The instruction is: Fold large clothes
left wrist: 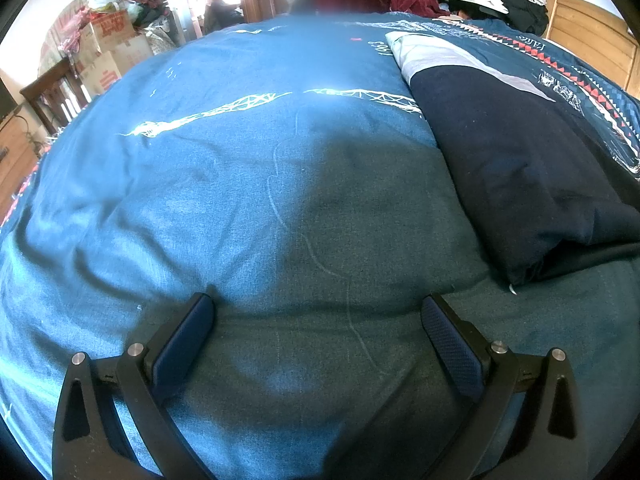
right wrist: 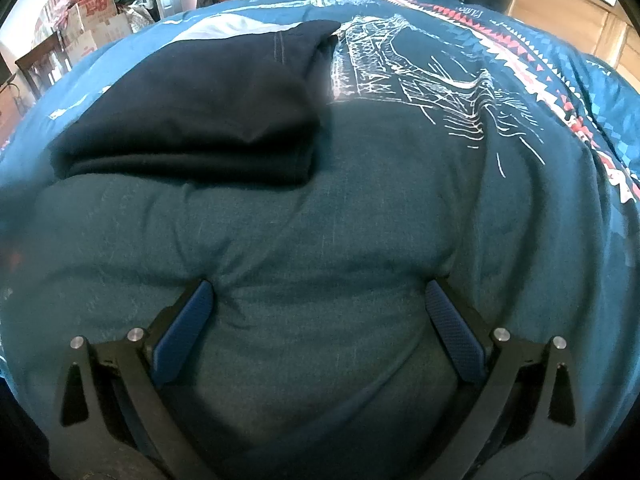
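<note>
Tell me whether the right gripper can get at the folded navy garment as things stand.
Probably yes. The right gripper is open, holding nothing, and only bare blue bedspread lies between it and the folded navy garment, which sits ahead and to its left with nothing on top.

folded garment [left wrist: 520, 168] on bedspread [left wrist: 240, 184], clutter behind.
</note>
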`<state>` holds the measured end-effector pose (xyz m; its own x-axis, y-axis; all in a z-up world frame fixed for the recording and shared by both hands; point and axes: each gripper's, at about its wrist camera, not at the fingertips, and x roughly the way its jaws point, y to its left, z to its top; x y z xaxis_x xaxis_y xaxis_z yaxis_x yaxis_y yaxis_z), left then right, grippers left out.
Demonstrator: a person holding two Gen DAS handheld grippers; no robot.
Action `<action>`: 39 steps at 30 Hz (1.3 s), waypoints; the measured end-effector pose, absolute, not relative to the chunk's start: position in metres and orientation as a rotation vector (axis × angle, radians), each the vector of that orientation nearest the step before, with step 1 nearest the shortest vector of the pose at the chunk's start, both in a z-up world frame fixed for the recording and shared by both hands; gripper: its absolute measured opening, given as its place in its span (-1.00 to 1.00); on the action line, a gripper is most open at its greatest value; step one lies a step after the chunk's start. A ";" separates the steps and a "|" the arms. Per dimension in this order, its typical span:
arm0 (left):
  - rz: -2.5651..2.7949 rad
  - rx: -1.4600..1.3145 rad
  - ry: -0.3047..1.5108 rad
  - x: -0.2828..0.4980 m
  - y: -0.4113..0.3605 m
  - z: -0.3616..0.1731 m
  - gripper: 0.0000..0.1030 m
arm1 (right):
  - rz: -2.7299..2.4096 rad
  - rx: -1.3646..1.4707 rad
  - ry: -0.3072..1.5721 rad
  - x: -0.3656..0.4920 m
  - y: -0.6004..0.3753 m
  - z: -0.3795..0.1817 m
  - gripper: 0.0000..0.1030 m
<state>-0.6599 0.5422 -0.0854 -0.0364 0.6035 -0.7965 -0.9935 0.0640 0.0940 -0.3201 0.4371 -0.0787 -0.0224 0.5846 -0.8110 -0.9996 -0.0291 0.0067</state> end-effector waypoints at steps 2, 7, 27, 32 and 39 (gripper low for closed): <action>1.429 -0.630 0.811 -0.660 0.542 -0.085 1.00 | 1.460 -0.769 0.774 -0.319 0.440 -0.077 1.00; 1.427 -0.636 0.811 -0.661 0.542 -0.084 1.00 | 1.360 -0.820 0.872 -0.322 0.448 -0.074 1.00; 1.421 -0.644 0.812 -0.662 0.542 -0.083 1.00 | 1.367 -0.715 0.801 -0.324 0.431 -0.077 1.00; 1.371 -0.682 0.818 -0.667 0.545 -0.079 1.00 | 1.368 -0.720 0.815 -0.322 0.432 -0.076 1.00; 1.308 -0.700 0.784 -0.663 0.532 -0.051 0.95 | 1.360 -0.706 0.770 -0.331 0.425 -0.035 1.00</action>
<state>-0.6635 0.5321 -0.0513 0.0856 0.5589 -0.8248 -0.9908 0.1348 -0.0115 -0.3306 0.4250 -0.0349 0.0500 0.5736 -0.8176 -0.9962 0.0870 0.0001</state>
